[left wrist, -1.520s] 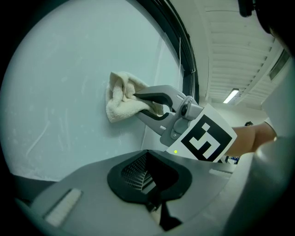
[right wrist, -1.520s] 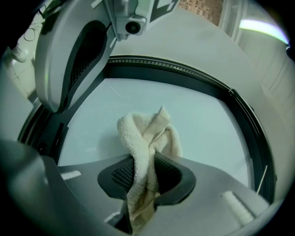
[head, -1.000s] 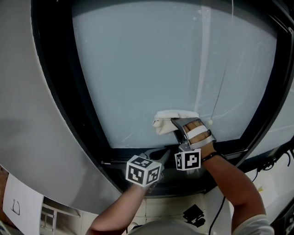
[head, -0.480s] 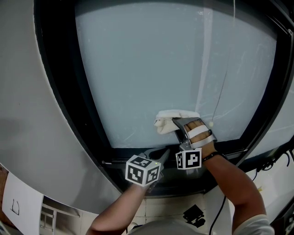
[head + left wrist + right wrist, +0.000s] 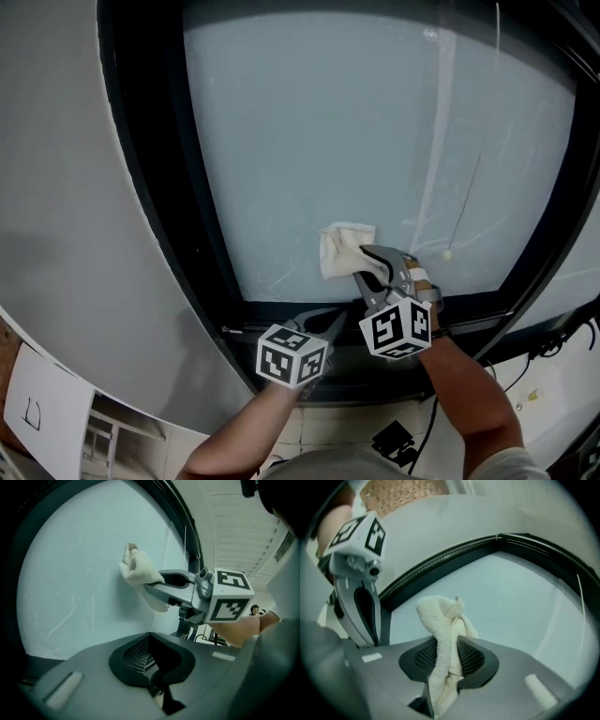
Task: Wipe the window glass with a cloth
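My right gripper is clamped on the bunched cloth, pressed low on the glass just above the frame, where tilting could scrape metal on it; my left gripper is closed, empty.

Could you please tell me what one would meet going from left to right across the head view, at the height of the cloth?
grey wall → black window frame → window glass → white cloth → pull-cord bead
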Motion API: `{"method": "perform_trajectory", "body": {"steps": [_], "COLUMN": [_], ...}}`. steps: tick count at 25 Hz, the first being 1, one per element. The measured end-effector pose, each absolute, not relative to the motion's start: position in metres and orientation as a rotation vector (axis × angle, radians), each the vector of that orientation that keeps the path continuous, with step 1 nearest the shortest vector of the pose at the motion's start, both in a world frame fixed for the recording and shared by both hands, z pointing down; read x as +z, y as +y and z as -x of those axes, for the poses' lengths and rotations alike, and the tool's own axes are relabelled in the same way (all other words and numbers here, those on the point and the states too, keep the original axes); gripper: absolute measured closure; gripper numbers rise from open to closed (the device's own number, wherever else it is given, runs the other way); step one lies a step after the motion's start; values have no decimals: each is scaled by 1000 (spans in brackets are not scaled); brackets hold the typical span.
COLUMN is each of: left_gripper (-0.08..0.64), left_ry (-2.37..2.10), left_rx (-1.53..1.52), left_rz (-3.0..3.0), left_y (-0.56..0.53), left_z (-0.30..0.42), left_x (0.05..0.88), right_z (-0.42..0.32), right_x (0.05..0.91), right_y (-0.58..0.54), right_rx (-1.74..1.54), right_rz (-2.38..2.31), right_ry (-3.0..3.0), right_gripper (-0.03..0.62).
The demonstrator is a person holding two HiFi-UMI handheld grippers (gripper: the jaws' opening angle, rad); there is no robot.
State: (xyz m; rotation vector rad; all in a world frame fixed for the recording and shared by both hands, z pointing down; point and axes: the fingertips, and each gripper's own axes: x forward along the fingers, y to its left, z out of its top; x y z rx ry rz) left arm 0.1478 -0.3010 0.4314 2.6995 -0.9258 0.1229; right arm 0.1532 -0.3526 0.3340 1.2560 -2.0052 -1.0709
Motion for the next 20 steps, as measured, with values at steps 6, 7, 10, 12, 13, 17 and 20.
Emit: {"method": "perform_trajectory", "body": {"steps": [6, 7, 10, 12, 13, 17, 20], "left_gripper": [545, 543, 543, 543, 544, 543, 543], "left_ry": [-1058, -1078, -1137, -1168, -1183, -1250, -1281], "left_rx": [106, 103, 92, 85, 84, 88, 81], "left_rz": [-2695, -2685, -2648, -2631, -2626, -2605, -2588], "left_y": [-301, -301, -300, -298, -297, -297, -297], "left_z": [-95, -84, -54, -37, -31, -2, 15], "left_x": [427, 429, 434, 434, 435, 436, 435], "right_z": [-95, -86, -56, -32, -19, 27, 52], "right_x": [307, 305, 298, 293, 291, 287, 285], "right_y": [-328, -328, -332, -334, -335, -341, -348], "right_rx": [-626, -529, -312, -240, -217, -144, -20], "right_rz": [-1289, -1281, -1247, -1206, -1177, -1094, -1047], "right_ry": [-2717, -2809, -2998, -3067, -3096, -3169, -3229], "right_gripper": [488, 488, 488, 488, 488, 488, 488]}}
